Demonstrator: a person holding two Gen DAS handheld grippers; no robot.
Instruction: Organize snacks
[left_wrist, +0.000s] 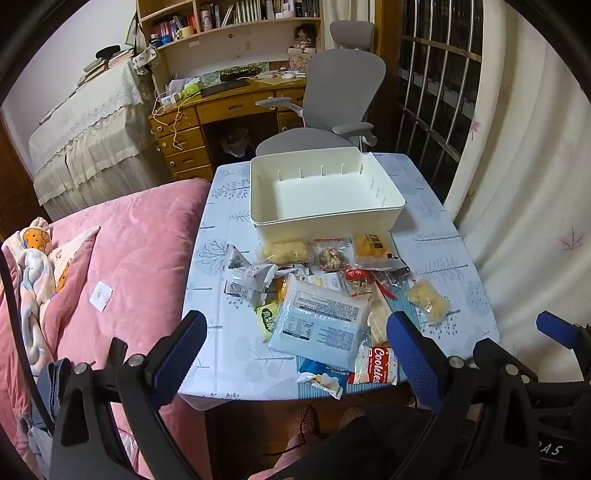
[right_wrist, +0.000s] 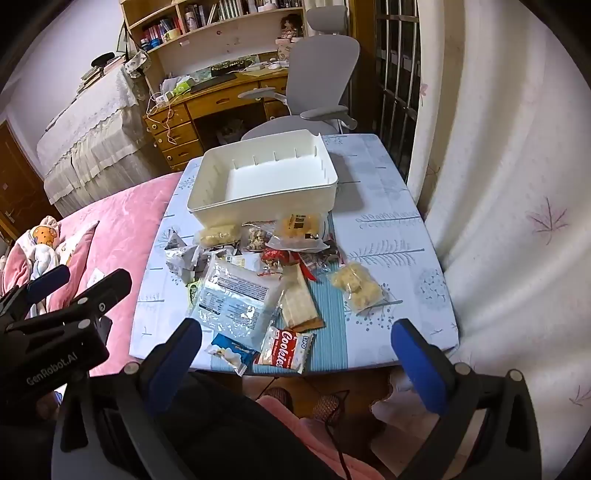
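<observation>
An empty white storage bin (left_wrist: 400, 201) (right_wrist: 334, 181) stands at the far side of a small table. In front of it lies a heap of several snack packs: a large pale blue bag (left_wrist: 321, 321) (right_wrist: 236, 295), a red "Cookies" pack (left_wrist: 376, 365) (right_wrist: 286, 349), a clear bag of yellow puffs (left_wrist: 428, 301) (right_wrist: 356, 288) and small silver packets (left_wrist: 245, 277). My left gripper (left_wrist: 301, 349) hovers open over the table's near edge, nothing between its blue pads. My right gripper (right_wrist: 301, 360) is open too, above the near edge, empty.
The table (left_wrist: 436, 236) wears a pale tree-print cloth. A pink bed (left_wrist: 140, 251) with a pillow and clothes borders it on the left, a white curtain (left_wrist: 524, 206) on the right. A grey office chair (left_wrist: 332, 107) and wooden desk stand behind.
</observation>
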